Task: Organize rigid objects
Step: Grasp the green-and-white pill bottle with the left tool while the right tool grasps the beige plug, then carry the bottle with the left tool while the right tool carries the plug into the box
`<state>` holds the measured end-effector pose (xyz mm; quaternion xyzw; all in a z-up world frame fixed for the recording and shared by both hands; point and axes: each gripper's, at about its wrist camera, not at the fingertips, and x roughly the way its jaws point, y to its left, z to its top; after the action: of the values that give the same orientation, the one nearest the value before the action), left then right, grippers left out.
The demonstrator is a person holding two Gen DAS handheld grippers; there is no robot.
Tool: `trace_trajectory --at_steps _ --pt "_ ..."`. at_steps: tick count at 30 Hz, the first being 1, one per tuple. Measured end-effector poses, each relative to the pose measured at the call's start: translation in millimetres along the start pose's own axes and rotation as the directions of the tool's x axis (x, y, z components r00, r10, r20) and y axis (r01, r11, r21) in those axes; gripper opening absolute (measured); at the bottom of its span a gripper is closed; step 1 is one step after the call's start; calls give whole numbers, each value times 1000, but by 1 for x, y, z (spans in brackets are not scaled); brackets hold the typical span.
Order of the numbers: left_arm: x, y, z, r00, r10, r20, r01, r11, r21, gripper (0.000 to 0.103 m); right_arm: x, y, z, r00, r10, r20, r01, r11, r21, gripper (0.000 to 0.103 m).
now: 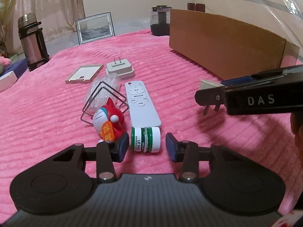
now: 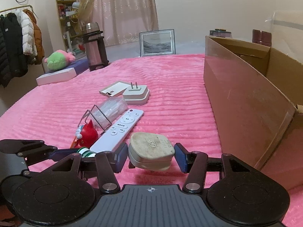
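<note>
Pink ribbed blanket (image 1: 47, 113) fills the left wrist view, and on it the left hand-held gripper (image 1: 146, 146) has its blue pads either side of a small lip-salve jar (image 1: 145, 139) that lies on its side, white cap to the right. The left pad sits at the jar's green-and-white label, while bare blanket shows between the cap and the right pad, so the jaws stand narrow around the jar without clamping it. Just behind the jar lies a white remote control (image 1: 141, 102), with a red-and-white cat figurine (image 1: 108, 122) beside it on the left, a bent wire stand (image 1: 103, 100) and a clear plastic packet (image 1: 103, 90) behind that, and farther back a white charger (image 1: 119, 68) with its prongs up and a flat white tray (image 1: 84, 73). A cardboard box (image 1: 225, 39) stands at the right (its long side faces the camera). The right hand-held gripper (image 1: 214, 92) reaches in from the right edge, raised off the blanket, with plug prongs hanging below it. From the right wrist view, the right hand-held gripper (image 2: 150, 156) clamps a worn white plug adapter (image 2: 150, 154) between both pads, lifted above the blanket (image 2: 170, 87). The open cardboard box (image 2: 246, 102) rises close on the right. The left hand-held gripper's fingers (image 2: 62, 154) show low at the left, by the jar (image 2: 86, 151) and the remote control (image 2: 117, 132).
</note>
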<state>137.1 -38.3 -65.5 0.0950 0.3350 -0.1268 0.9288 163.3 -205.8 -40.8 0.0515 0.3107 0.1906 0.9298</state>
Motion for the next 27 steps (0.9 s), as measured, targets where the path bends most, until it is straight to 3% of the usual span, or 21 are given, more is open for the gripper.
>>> trace_trajectory --at_steps 2,16,27 --pt "0 -1 -1 1000 8 -10 -8 1000 12 27 0 0 0 1000 0 1 0 1000 -1 50" --pt "-25 2 4 999 -21 -31 21 1000 14 27 -25 12 3 999 13 30 -12 998 -55 50" --pt "-62 -1 28 998 -59 16 58 998 18 27 -71 18 18 995 20 96 -10 995 -97 50"
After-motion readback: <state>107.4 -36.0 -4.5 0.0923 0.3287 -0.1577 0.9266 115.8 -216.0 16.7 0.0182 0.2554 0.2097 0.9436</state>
